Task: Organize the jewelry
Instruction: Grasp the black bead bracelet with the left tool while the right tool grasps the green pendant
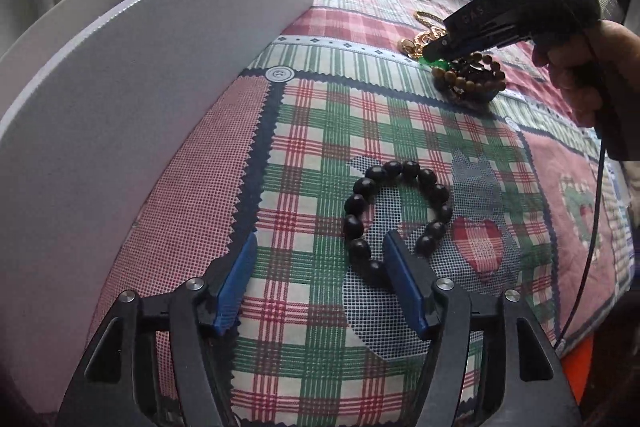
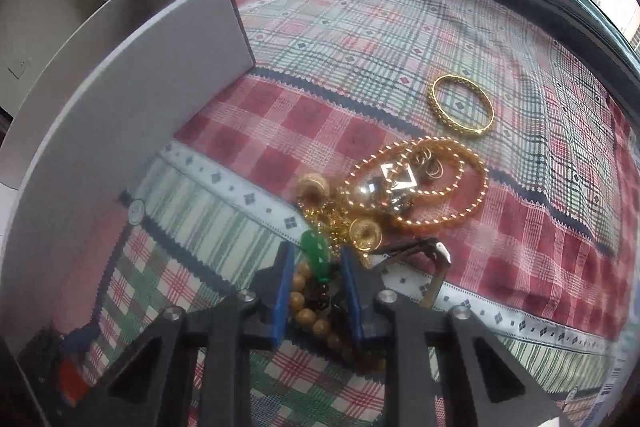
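Note:
A black bead bracelet [image 1: 396, 211] lies on the plaid cloth. My left gripper [image 1: 320, 251] is open and empty; its right finger rests over the bracelet's near edge. My right gripper [image 2: 316, 263] is down in a jewelry pile, its blue pads on either side of a green jade pendant [image 2: 318, 253], nearly closed on it. Tan and dark bead bracelets [image 2: 308, 311] lie under the fingers. Gold chains and bangles [image 2: 416, 187] sit just beyond. In the left wrist view the right gripper [image 1: 434, 53] tips into the pile [image 1: 468, 75].
A white open box [image 1: 132, 99] stands at the left; it also shows in the right wrist view [image 2: 132, 83]. A single gold bangle [image 2: 462, 105] lies apart, farther back. A metal clasp piece [image 2: 434, 259] lies right of the right fingers. The cloth covers a bed.

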### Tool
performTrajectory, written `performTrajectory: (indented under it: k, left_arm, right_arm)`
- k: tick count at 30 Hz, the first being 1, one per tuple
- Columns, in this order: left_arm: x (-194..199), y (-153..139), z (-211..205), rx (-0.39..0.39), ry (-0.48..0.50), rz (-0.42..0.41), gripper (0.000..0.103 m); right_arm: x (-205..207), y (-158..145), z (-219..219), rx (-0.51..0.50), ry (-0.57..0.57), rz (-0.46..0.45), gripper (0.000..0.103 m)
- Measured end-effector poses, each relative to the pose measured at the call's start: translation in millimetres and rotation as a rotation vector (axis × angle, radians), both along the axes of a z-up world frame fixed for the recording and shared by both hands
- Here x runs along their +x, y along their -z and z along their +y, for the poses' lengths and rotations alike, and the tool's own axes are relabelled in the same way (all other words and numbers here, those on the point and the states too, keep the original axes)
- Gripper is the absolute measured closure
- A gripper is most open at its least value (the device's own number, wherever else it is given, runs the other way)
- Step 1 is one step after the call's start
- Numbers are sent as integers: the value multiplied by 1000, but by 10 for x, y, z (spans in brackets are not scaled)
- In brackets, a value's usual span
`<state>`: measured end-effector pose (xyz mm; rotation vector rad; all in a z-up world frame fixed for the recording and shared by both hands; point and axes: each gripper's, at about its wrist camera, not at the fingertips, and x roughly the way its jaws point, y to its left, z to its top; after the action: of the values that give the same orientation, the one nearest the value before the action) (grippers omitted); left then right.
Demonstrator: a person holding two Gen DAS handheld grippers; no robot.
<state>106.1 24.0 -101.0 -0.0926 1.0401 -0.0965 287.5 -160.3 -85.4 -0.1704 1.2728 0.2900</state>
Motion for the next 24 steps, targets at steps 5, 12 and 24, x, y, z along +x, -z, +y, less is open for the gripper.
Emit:
performTrajectory:
  k: [5, 12, 24]
  left_arm:
    - [0, 7, 23, -6, 1, -1, 35]
    - [-62, 8, 88, -12, -7, -3, 35]
    - [-120, -56, 122, -24, -13, 4, 35]
  right_arm:
    - [95, 179, 169, -100, -53, 75, 81]
    - [-195, -254, 57, -12, -23, -54, 95]
    - [-1038, -793, -409, 379, 79, -65, 95]
